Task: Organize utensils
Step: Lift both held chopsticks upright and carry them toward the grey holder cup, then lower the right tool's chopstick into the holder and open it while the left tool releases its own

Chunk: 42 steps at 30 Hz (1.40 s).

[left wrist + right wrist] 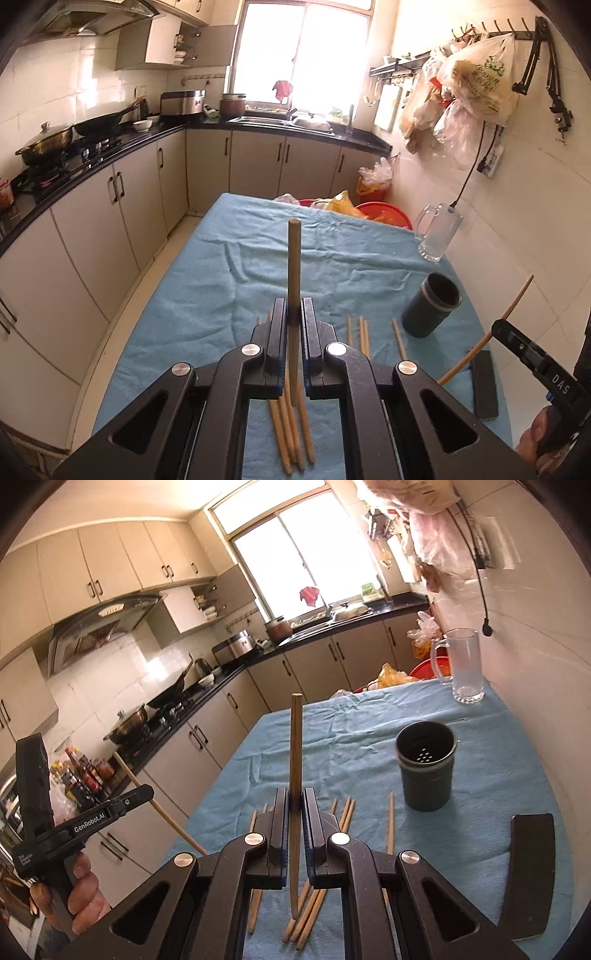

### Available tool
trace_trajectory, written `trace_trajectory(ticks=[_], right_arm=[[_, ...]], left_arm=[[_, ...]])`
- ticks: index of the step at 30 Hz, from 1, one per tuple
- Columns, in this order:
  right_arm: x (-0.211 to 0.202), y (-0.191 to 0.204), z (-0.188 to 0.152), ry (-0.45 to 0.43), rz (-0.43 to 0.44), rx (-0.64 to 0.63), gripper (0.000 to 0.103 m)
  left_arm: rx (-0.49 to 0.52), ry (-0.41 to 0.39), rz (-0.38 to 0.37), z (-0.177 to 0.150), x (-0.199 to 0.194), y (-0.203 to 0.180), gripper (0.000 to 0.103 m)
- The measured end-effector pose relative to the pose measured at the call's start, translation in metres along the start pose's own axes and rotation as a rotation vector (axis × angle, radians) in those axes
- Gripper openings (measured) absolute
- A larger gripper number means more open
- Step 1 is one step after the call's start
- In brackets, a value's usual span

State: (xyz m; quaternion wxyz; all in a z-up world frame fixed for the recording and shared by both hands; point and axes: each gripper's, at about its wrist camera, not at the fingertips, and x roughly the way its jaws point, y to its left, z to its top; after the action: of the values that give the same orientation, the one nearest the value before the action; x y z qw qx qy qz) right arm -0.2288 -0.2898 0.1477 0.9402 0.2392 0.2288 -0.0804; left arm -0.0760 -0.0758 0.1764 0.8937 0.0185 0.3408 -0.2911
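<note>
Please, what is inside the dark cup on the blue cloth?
In the right wrist view, the dark cup looks empty: only small drain holes show at its bottom. No chopsticks are in it. The lower inside wall nearest the camera is hidden by the rim.

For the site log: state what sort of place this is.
A home kitchen, most likely. A wok sits on a gas stove, a sink lies under the window, and cabinets line the walls.
</note>
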Motion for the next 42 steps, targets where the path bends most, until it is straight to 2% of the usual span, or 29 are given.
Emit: trace_trajectory(ticks=[8,15,25,30,35,42], right_arm=[[-0.026,-0.03,0.019,-0.076,-0.029,0.064,0.007],[-0.04,-0.064,0.042,-0.128,-0.059,0.127,0.007],[-0.057,-0.093,0.09,-0.234,-0.117,0.155,0.007],[-0.051,-0.108,0.115,-0.265,-0.156,0.159,0.007],[-0.03,-0.127,0.126,-0.244,-0.191,0.185,0.007],[0.008,-0.154,0.116,-0.154,-0.204,0.225,0.007]], left_arm=[[0.048,0.008,-0.073,0.021,0.004,-0.037,0.006],[0.1,0.012,-0.138,0.044,0.015,-0.084,0.006],[0.141,-0.035,-0.219,0.093,0.031,-0.153,0.006],[0.134,-0.048,-0.259,0.115,0.052,-0.185,0.006],[0.136,-0.003,-0.269,0.118,0.083,-0.206,0.006],[0.141,0.103,-0.247,0.096,0.134,-0.211,0.006]])
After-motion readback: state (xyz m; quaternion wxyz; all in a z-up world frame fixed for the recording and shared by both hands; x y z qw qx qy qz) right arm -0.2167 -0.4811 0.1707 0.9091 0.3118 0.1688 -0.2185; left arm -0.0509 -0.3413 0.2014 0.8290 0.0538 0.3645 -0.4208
